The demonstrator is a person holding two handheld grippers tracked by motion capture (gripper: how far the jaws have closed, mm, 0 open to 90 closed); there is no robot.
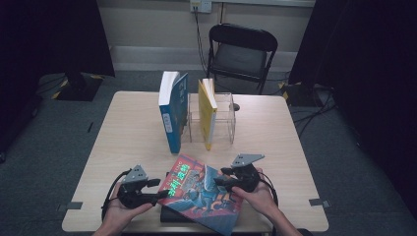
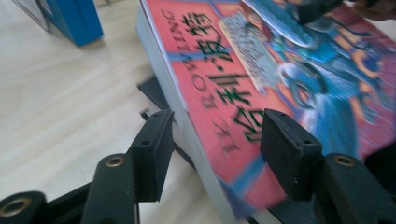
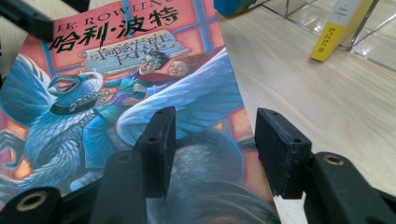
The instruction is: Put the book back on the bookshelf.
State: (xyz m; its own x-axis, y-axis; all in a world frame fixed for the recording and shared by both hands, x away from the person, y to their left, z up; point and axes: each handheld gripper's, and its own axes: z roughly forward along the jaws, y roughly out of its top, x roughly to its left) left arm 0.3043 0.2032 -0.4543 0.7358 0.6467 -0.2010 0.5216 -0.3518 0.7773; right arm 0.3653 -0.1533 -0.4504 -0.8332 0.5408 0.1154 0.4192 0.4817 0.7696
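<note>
My grippers at the red book

My left gripper (image 2: 215,154) straddles the spine of the book (image 1: 204,191) on the surface (image 1: 133,132), jaws apart; the right gripper (image 3: 212,154) gapes over its "J.K. ROWLING" cover.

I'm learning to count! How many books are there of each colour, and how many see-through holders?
Blue book: 1
Yellow book: 1
Red picture book: 1
Clear holder: 1
Total: 4

Red-and-blue illustrated book (image 1: 204,191), shut, cover up, lies tilted atop a dark book (image 1: 169,215) at table's near edge.
</note>
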